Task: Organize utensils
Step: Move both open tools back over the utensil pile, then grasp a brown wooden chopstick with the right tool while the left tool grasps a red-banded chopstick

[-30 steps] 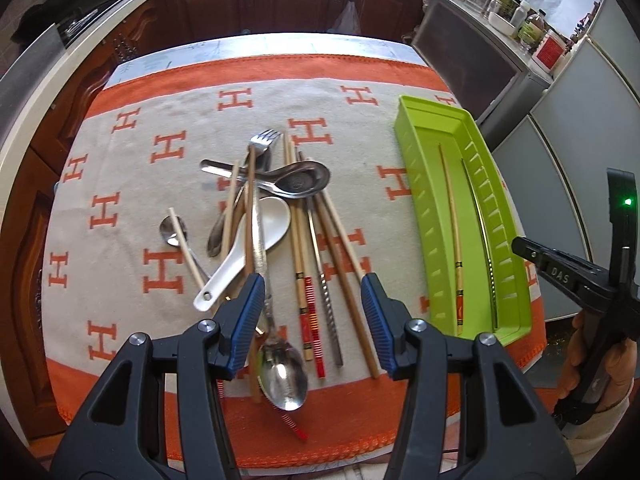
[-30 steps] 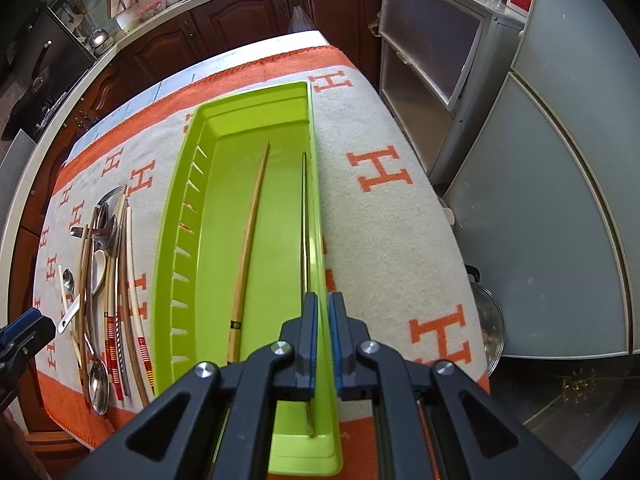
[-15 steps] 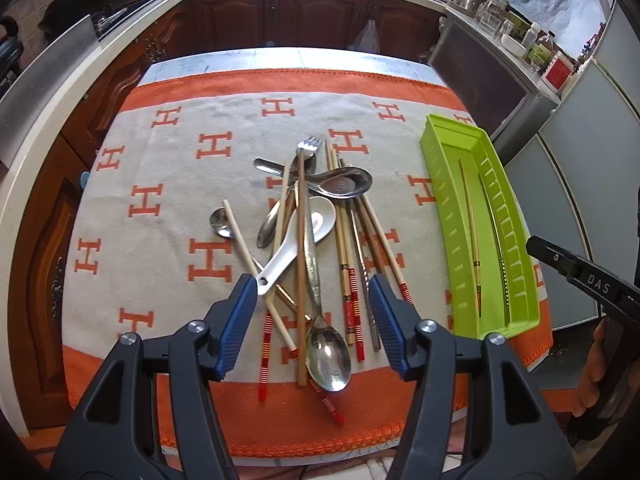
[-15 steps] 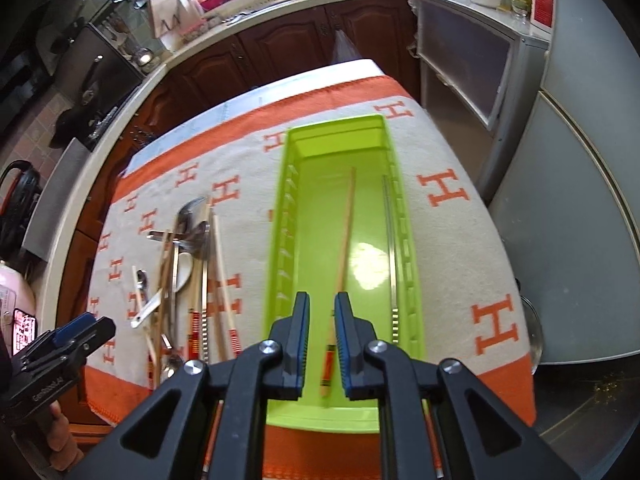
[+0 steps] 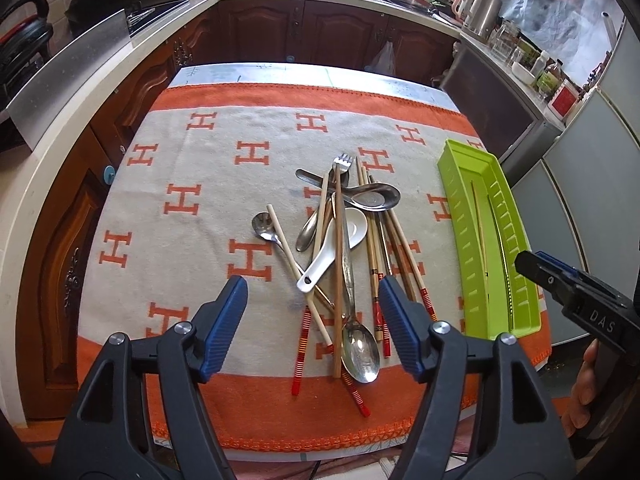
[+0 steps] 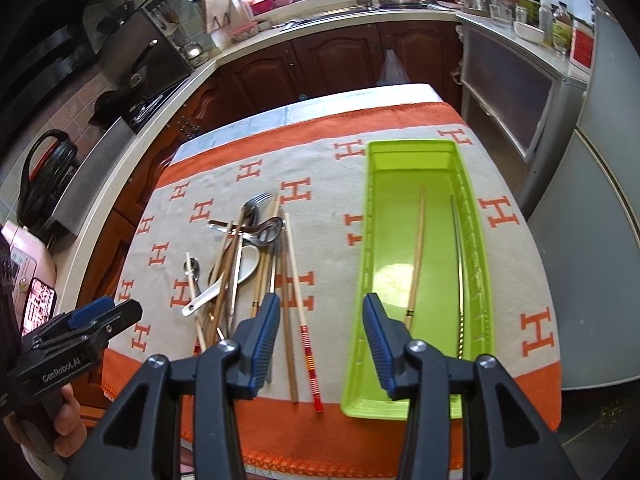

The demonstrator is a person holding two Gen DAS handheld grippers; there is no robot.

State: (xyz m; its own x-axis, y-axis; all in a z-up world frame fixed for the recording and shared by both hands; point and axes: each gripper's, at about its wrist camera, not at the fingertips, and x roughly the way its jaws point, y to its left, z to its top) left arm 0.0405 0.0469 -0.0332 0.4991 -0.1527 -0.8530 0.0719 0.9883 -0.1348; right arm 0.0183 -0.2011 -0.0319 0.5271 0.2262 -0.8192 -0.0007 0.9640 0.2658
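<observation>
A heap of utensils (image 5: 344,248) lies mid-cloth: chopsticks, metal spoons, a fork and a white ceramic spoon (image 5: 332,252). My left gripper (image 5: 312,292) hovers above the heap's near end, jaws opening, nothing between them. On the right stands a green tray (image 5: 516,320) holding a wooden chopstick (image 6: 416,256) and a metal chopstick (image 6: 460,276). My right gripper (image 6: 320,312) hangs above the cloth between the heap (image 6: 240,264) and the green tray (image 6: 356,320), jaws opening and empty.
An orange and cream cloth (image 5: 180,200) with H marks covers the table. Wooden cabinets and a counter with kitchenware ring the far side. A grey cabinet stands to the right (image 6: 592,240). A hand holds each gripper's handle.
Both grippers have pulled back and risen, so more of the table shows. The right gripper's jaws went from nearly shut to wide apart. The left jaws spread wider.
</observation>
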